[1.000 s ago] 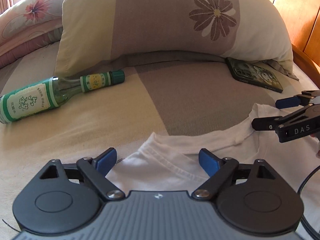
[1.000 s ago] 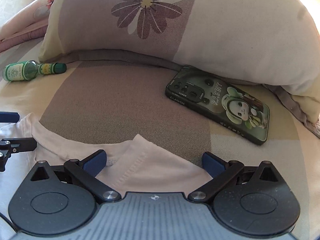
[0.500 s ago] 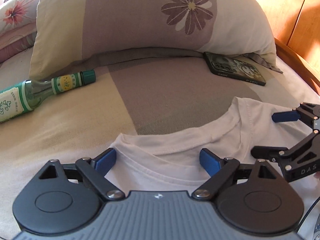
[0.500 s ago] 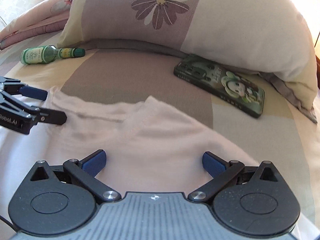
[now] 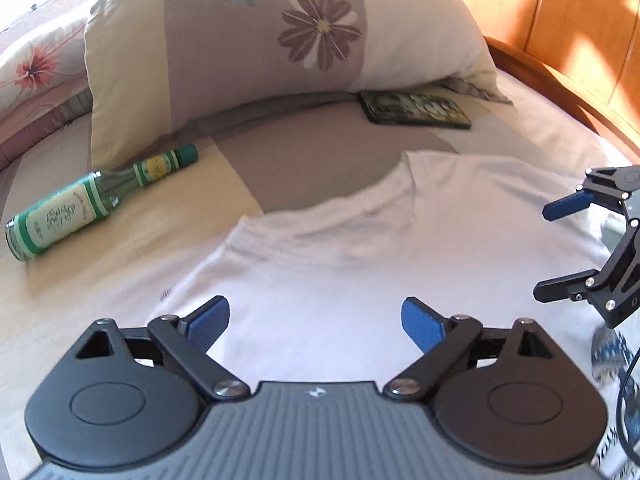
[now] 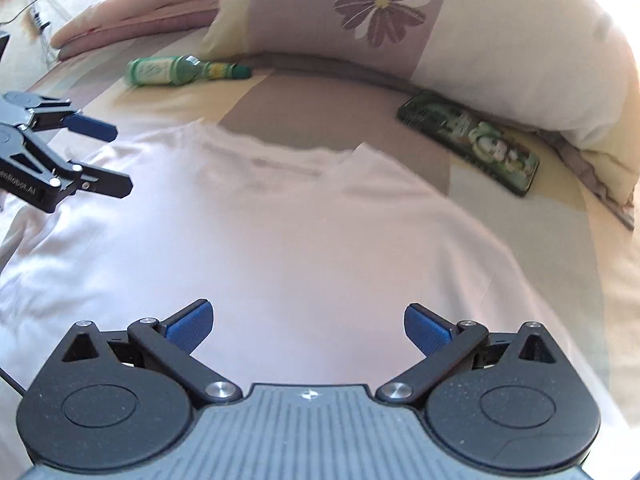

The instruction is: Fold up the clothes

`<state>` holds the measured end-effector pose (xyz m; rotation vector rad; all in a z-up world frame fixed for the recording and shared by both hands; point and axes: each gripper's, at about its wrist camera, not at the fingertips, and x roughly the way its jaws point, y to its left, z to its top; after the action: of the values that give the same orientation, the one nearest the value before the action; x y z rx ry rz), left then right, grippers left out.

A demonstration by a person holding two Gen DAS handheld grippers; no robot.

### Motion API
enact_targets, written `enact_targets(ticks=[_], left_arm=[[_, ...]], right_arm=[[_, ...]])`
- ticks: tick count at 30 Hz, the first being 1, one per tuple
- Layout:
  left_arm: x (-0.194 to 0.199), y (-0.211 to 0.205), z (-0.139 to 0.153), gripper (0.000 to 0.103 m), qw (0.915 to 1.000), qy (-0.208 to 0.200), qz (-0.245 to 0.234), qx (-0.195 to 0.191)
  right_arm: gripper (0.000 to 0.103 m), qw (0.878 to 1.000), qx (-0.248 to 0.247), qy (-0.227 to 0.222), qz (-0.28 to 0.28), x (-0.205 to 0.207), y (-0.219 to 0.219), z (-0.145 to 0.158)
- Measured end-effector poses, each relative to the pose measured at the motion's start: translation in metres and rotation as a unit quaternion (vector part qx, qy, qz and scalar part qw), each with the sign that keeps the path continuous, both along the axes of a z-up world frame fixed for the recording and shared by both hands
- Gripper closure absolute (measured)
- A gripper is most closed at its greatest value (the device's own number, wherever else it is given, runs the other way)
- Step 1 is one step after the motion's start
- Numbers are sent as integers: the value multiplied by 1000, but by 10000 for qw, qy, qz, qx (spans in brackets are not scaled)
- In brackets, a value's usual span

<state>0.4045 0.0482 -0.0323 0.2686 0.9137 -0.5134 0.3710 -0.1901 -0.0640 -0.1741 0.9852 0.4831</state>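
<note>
A white T-shirt [image 5: 360, 280] lies flat on the bed, its neckline toward the pillow; the right wrist view shows it too [image 6: 300, 248]. My left gripper [image 5: 316, 320] hovers open over the shirt's chest, nothing between its blue pads. My right gripper [image 6: 306, 324] is open as well, above the shirt's body, holding nothing. Each gripper appears in the other's view: the right gripper [image 5: 548, 252] at the far right edge, the left gripper [image 6: 120, 158] at the far left, both with jaws apart over the cloth.
A green glass bottle [image 5: 92, 208] lies on its side left of the shirt. A phone in a dark green case [image 5: 414, 108] rests by the flowered pillow [image 5: 280, 40]. A wooden bed frame [image 5: 560, 76] runs along the right.
Both grippers have drawn back from the collar toward the shirt's body, so more white cloth shows ahead of them. Both stay open; the shirt lies flat and released.
</note>
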Motion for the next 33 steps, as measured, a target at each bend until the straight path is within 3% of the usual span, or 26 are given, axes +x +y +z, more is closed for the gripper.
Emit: enact_targets(ticks=[3, 5, 8, 12, 15, 17, 21, 25, 28, 33], left_arm=[[-42, -5, -12, 11, 9982, 146, -544, 201], [-69, -7, -19, 11, 9954, 251, -869, 329], [-86, 8, -33, 8, 9952, 520, -730, 400], [-94, 49, -30, 8, 9955, 869, 66, 380], [-107, 66, -25, 9, 9919, 1087, 300, 586], [-114, 63, -16, 11, 9922, 1008, 247, 696], [-131, 33, -2, 10, 9960, 657, -420, 441], [-145, 14, -24, 10, 9922, 777, -853, 479], [-155, 27, -29, 8, 9930, 721, -830, 429], [-172, 65, -23, 5, 9896, 1207, -407, 663]], right_arm=[[0, 9980, -365, 144, 491, -34, 7, -15], [0, 9976, -378, -216, 535, -49, 3, -21], [0, 9975, -244, -425, 507, -56, -2, -22], [0, 9965, -203, -453, 666, -58, -8, -21], [0, 9944, -116, -634, 842, -63, -15, -22], [0, 9932, -91, -743, 888, -66, -16, -23], [0, 9941, -95, -543, 939, -64, -8, -15], [0, 9900, 51, -384, 1357, -78, 1, -9], [0, 9858, -105, -299, 1647, -100, -5, -14], [0, 9848, -384, -274, 1674, -139, -32, -13]])
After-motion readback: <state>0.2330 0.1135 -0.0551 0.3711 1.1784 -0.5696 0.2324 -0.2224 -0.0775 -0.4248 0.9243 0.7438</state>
